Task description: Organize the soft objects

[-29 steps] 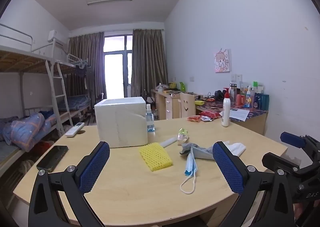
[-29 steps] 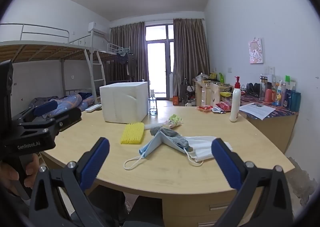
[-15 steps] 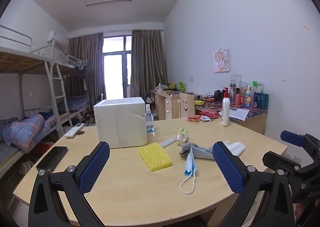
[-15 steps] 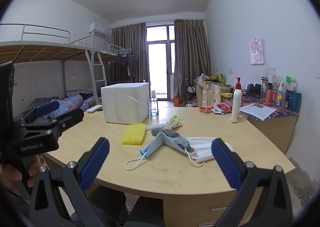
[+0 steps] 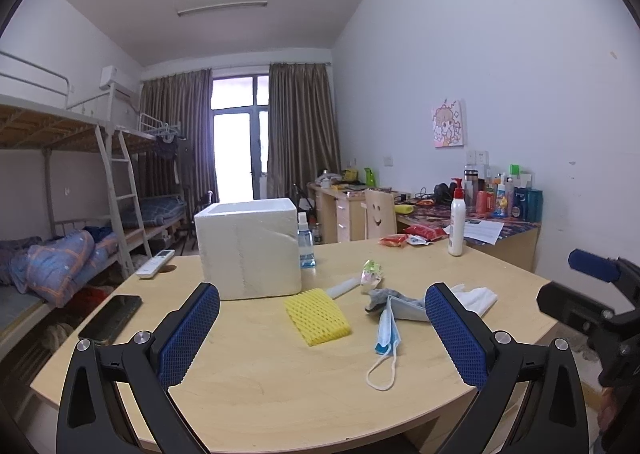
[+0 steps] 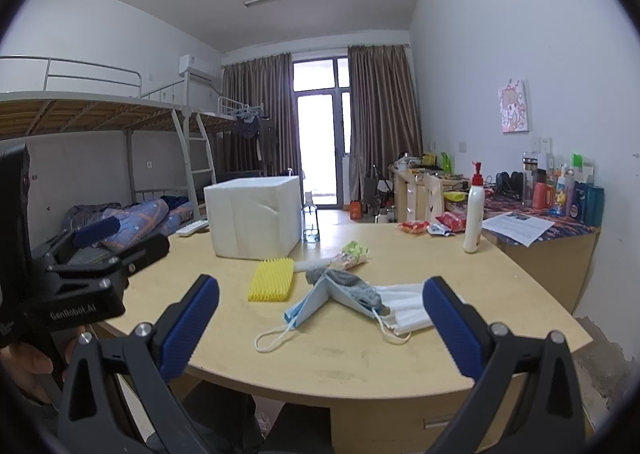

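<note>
Nothing has shifted — both grippers, left gripper [image 5: 322, 318] and right gripper [image 6: 320, 314], still hover wide-fingered; blue face mask [image 6: 310, 304] untouched.

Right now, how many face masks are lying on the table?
2. The blue mask lies near the front edge, its ear loop trailing forward; the white mask is just right of it, partly under a grey cloth. More may be hidden underneath.

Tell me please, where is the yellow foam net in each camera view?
Left wrist view: yellow foam net, centre, between the open fingers, on the table.
Right wrist view: yellow foam net, left of centre, beside the blue mask.
Shared landmark: white foam box just behind it.
</note>
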Demonstrator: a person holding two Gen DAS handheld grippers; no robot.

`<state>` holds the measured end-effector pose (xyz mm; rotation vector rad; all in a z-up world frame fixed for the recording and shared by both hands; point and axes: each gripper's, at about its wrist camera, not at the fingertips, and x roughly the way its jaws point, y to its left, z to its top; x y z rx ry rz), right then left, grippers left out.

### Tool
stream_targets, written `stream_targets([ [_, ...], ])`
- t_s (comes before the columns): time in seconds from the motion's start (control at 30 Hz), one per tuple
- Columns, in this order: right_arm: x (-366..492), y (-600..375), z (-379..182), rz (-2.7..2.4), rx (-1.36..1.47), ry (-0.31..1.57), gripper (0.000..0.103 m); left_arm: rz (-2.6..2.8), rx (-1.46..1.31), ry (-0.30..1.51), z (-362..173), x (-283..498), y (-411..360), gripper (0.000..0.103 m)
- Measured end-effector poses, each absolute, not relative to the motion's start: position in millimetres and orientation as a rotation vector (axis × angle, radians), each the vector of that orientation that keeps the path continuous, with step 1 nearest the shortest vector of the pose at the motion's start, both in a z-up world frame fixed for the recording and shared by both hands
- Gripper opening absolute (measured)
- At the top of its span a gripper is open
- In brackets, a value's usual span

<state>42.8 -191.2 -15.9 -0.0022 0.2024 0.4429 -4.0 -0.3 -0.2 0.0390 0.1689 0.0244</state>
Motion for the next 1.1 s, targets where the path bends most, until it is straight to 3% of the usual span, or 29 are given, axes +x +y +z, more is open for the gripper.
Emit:
stream_targets([
  [1.1,41.9,-191.4,-14.2,0.445,0.004,0.174,0.103,0.023,0.032,0.180,-2.4,0.2,3.4,0.103],
])
